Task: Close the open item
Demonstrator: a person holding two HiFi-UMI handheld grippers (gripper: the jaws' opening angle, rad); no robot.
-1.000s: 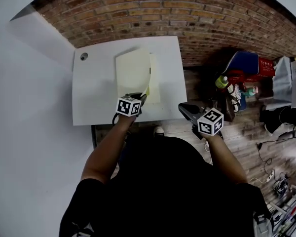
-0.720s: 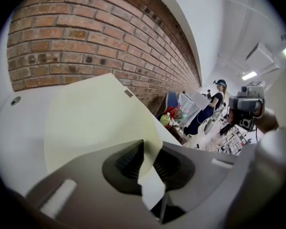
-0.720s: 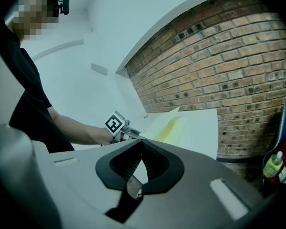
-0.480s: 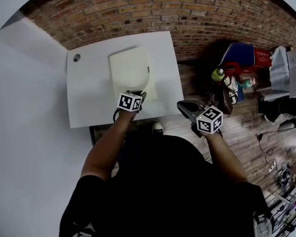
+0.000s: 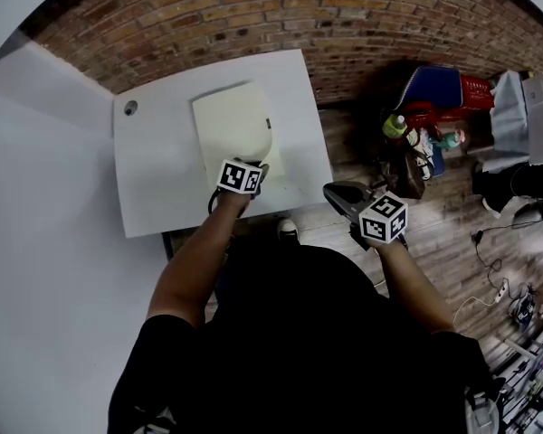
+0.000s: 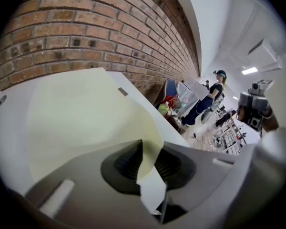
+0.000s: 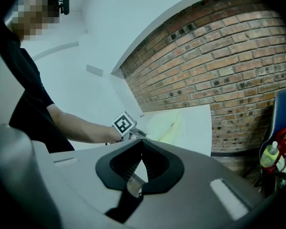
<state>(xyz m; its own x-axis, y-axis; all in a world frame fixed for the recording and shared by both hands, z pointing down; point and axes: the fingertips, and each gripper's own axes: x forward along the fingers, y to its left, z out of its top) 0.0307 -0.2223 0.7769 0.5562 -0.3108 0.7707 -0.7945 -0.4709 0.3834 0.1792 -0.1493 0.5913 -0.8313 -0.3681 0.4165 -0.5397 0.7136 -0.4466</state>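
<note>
The pale yellow folder lies nearly shut on the counter, its five-o'clock corner between the left gripper's slightly spread fingers, which have just been opening, while the right gripper's fingers are pressed together, empty; we judge the freed cover may spring up.

Left tool opening round cover, right shut

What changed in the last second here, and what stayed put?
The left gripper lowered the pale yellow folder's cover from raised to nearly flat on the white table. Its jaws have just been opening, with the cover's corner between them. The right gripper kept its place off the table's near corner, holding nothing.
</note>
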